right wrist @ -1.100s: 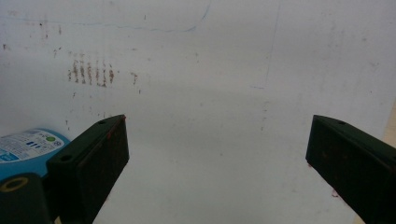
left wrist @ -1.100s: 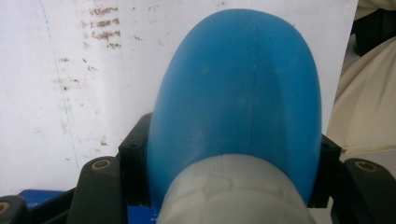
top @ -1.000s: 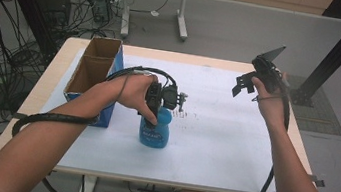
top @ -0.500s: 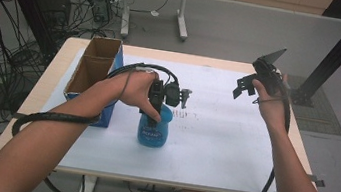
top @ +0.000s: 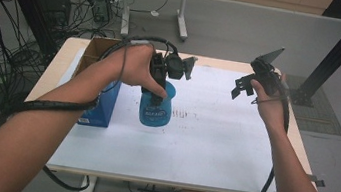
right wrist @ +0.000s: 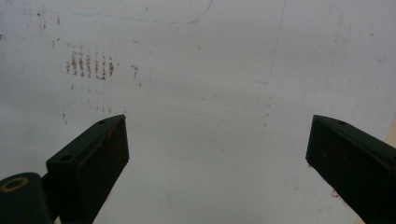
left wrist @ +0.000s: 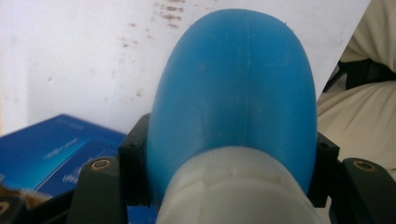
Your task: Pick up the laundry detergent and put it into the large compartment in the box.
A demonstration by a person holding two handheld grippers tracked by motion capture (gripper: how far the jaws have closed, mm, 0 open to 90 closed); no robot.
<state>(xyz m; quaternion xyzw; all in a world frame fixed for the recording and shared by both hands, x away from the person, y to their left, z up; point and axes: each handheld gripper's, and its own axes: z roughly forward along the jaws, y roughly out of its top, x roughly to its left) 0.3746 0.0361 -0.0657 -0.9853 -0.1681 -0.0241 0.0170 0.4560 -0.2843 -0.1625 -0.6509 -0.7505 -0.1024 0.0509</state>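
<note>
1. Near the table's (top: pixel 209 167) far left corner, an open cardboard box (top: pixel 95 51) is sitting, with a blue carton (top: pixel 105 103) lying just in front of it along the left edge.
2. Just right of the carton, toward the table's middle, the left gripper (top: pixel 161 92) is pointing down and clamping the blue bottle (top: pixel 155 111) near its top; the left gripper view is showing the bottle's (left wrist: pixel 233 98) body wedged between both jaws, hanging over the white surface.
3. Over the far right corner, the right gripper (top: pixel 241 88) is hovering in the hand, its jaws standing wide apart with nothing between them, well clear of the bottle.
</note>
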